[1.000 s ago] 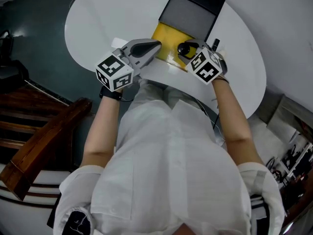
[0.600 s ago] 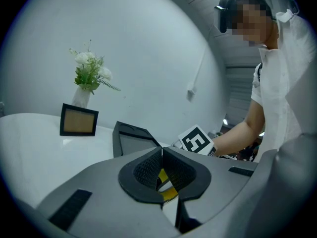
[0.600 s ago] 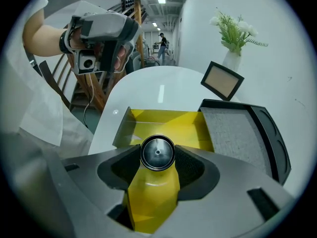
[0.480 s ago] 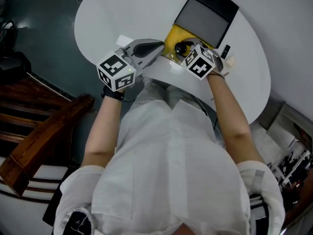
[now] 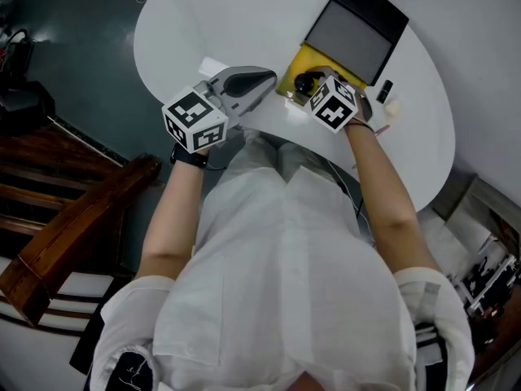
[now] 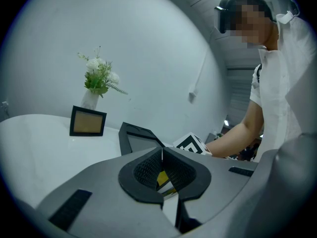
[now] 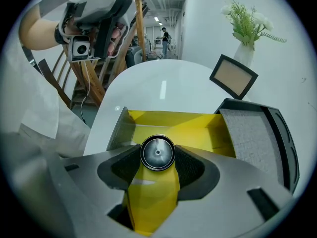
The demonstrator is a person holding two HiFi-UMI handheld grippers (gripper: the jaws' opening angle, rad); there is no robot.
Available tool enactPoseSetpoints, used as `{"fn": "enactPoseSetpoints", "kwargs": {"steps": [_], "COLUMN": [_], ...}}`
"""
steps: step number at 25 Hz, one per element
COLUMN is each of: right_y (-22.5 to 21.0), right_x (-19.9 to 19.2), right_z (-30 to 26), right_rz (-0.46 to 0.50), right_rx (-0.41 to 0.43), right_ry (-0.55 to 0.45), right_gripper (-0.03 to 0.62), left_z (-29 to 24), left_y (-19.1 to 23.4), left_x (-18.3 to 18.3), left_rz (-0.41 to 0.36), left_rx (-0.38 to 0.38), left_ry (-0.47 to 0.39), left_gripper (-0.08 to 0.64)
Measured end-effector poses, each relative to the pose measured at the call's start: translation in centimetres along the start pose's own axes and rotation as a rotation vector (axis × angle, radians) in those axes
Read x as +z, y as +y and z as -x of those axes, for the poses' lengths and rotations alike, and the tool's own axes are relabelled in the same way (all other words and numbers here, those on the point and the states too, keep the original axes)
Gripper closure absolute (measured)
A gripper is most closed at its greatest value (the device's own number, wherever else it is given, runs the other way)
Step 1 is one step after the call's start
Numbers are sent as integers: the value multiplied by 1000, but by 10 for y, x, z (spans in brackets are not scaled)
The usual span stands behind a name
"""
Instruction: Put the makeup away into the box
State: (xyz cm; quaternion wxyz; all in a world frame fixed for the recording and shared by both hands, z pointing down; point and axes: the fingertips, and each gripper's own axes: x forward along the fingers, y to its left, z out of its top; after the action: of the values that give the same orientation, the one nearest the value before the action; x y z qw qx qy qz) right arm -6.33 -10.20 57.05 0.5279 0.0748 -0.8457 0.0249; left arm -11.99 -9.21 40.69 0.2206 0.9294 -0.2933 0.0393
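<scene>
An open box (image 5: 291, 66) with a yellow inside (image 7: 173, 125) stands on the white round table (image 5: 203, 23), its black lid (image 5: 356, 29) folded back and lined with grey foam (image 7: 247, 135). My right gripper (image 5: 313, 85) (image 7: 157, 155) points steeply down over the box's near end, shut on a round dark makeup container (image 7: 157, 152) (image 5: 304, 81) seen end-on between the pads. My left gripper (image 5: 262, 78) (image 6: 162, 155) hovers just left of the box, nearly level, shut with nothing in it.
A small black stick (image 5: 385, 90) and a small white item (image 5: 396, 108) lie on the table right of the box. A picture frame (image 6: 87, 121) (image 7: 234, 77) and a vase of white flowers (image 6: 98, 79) (image 7: 246, 26) stand beyond the box. A wooden stair rail (image 5: 73, 235) runs left.
My right gripper has carried the round container leftwards and down over the yellow box. My left gripper has drifted a little beside the box, still shut.
</scene>
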Motion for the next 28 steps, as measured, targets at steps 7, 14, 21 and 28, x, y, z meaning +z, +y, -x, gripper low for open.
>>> {"fn": "enactPoseSetpoints", "kwargs": {"steps": [7, 14, 21, 28], "right_y": [2, 1, 2, -4], "right_x": [1, 1, 5, 8], "right_z": [-6, -6, 6, 34], "right_rz": [-8, -29, -53, -102], "right_rx": [-3, -2, -13, -60], "right_ry": [11, 2, -25, -89], "right_gripper": [373, 373, 373, 373], "left_z": [7, 5, 1, -11], "left_y": [4, 5, 0, -8], "left_x": [-1, 0, 4, 9], "left_rz": [2, 0, -13, -31], "left_rx": [-7, -22, -44, -73], "left_ry": [0, 4, 9, 15], "left_gripper": [537, 537, 538, 537]}}
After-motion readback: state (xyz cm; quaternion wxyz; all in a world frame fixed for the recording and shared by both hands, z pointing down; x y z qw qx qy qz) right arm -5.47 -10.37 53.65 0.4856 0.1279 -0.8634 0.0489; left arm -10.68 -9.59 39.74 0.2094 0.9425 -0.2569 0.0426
